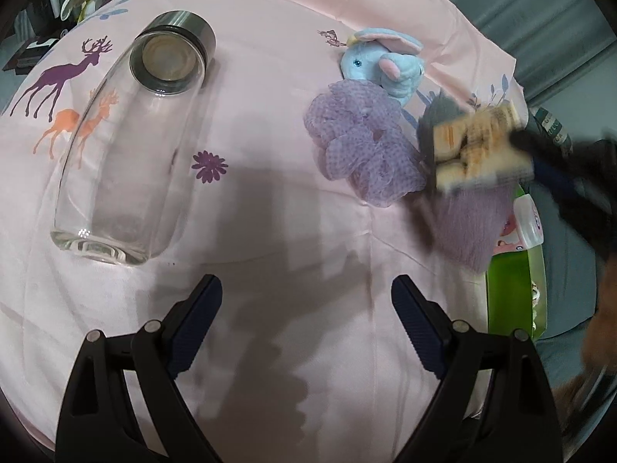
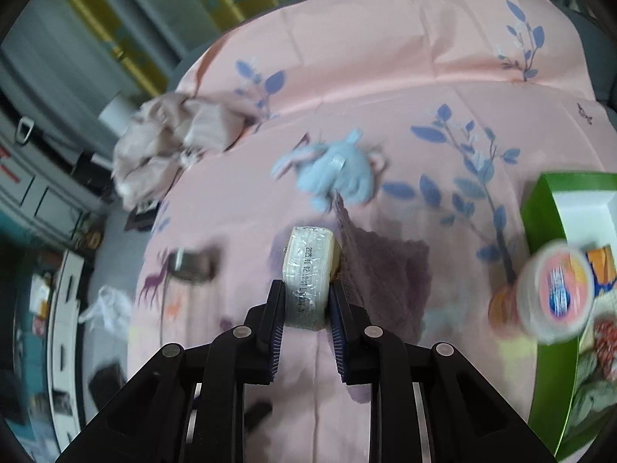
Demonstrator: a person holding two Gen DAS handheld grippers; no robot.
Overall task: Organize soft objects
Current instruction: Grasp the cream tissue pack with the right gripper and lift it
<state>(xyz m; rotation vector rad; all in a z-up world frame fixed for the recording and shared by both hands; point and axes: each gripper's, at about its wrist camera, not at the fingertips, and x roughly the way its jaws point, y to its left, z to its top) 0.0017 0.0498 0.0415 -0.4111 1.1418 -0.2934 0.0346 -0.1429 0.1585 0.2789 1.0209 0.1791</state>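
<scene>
My right gripper (image 2: 306,297) is shut on a wrapped tissue pack (image 2: 308,266), held above the pink cloth; a purple knit cloth (image 2: 389,270) hangs against the pack's right side. In the left wrist view the same pack (image 1: 478,146) and hanging purple cloth (image 1: 470,220) appear blurred at the right, above a green box (image 1: 513,293). A purple mesh bath puff (image 1: 362,142) and a blue plush elephant (image 1: 381,61) lie on the cloth. The elephant also shows in the right wrist view (image 2: 335,177). My left gripper (image 1: 306,301) is open and empty over the cloth.
A clear glass bottle with a metal cap (image 1: 127,146) lies on its side at the left. The green box (image 2: 547,231) holds a round container (image 2: 555,293). Crumpled pink fabric (image 2: 173,139) sits at the bed's far edge. The table edge drops off at the left.
</scene>
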